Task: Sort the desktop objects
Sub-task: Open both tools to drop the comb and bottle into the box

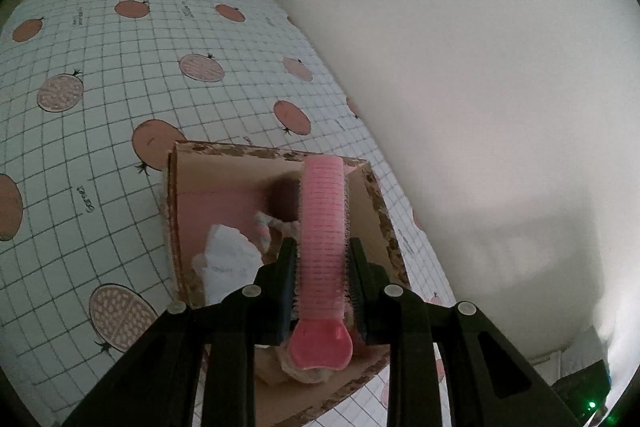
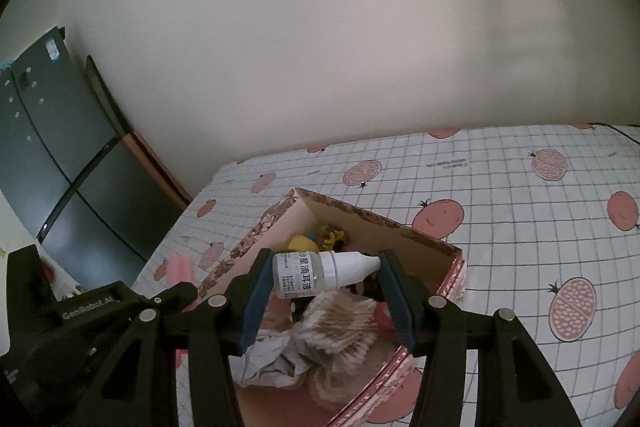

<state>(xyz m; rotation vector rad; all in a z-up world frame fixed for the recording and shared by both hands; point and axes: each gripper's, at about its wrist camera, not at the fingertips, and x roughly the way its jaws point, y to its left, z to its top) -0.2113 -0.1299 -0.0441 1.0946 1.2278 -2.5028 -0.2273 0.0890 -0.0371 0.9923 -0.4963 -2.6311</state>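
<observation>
A pink hair roller (image 1: pixel 322 239) stood lengthwise over the open cardboard box (image 2: pixel 450 254), pinched at its sides. A small white dropper bottle (image 2: pixel 320 273) hung sideways above that box — clamped end to end.

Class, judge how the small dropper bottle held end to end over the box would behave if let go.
The dropper bottle looks small and plastic, so probably light. Its round body may roll. Clamped base to tip by the right gripper, it might slip.

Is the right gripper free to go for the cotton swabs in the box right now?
Probably not. The right gripper is shut on a dropper bottle held crosswise between its pads, directly above the swabs in the box. It would need to release the bottle first.
</observation>
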